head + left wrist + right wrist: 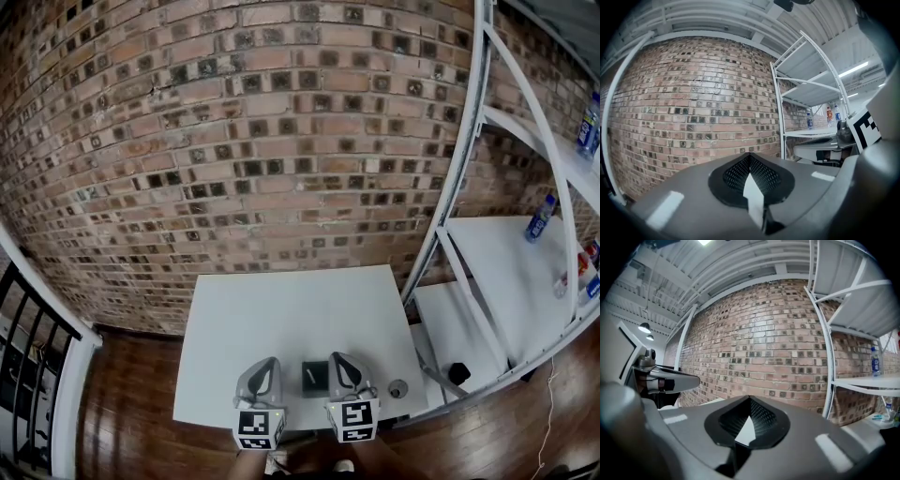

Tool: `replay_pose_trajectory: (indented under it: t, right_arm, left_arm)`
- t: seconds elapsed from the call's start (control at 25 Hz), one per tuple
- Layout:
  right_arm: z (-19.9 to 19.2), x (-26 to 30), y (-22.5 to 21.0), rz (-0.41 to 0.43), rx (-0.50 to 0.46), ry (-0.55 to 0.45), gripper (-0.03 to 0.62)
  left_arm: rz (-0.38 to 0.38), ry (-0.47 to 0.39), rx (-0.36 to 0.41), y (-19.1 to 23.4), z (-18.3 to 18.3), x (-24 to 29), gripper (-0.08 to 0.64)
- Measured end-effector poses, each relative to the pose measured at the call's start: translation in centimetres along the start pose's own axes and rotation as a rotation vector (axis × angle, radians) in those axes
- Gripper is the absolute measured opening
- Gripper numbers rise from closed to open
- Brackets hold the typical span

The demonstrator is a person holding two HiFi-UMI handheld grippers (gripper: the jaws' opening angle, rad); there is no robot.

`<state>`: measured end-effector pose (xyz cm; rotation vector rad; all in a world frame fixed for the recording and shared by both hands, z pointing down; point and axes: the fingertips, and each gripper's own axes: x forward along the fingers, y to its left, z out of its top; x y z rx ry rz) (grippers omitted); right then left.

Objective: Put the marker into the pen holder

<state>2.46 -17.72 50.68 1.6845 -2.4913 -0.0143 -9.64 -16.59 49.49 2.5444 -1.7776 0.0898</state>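
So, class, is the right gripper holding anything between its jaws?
No, the right gripper has its jaws shut together, with nothing between them.

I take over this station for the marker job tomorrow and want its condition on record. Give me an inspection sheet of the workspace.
Surface: white table, set against the brick wall.
Job's things: dark pen holder at the near edge, between the grippers; a pale sliver in it may be the marker, too small to tell.
Clutter: small round object on the table's right.
Grippers: left gripper and right gripper both shut, holding nothing.
Cables: thin cable on the floor at right.
Surroundings: white shelving with bottles, black railing, wood floor.
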Motion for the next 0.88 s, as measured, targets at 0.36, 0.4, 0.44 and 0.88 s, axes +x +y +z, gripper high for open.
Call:
replay_pose_trajectory:
  t: [0.36,0.4,0.44,0.88]
  right_arm:
    - [-0.1,0.0,0.7,0.022,-0.008,-0.008,0.002]
    - [-0.2,0.0,0.8,0.026,-0.009,-0.008,0.002]
    - [-0.2,0.0,1.0,0.03,-0.01,-0.008,0.002]
    - [-0.9,-0.2,0.9,0.019,-0.012,0.011,0.002]
  left_arm:
    - [0.005,-0.002,-0.003,0.1,-0.3,-0.1,0.014]
    - [0.005,-0.002,-0.003,0.1,-0.3,-0.1,0.014]
    - [0.005,-0.002,-0.002,0.1,-0.3,-0.1,0.014]
    - [-0.009,0.001,-0.002,-0.2,-0.8,0.0,0.014]
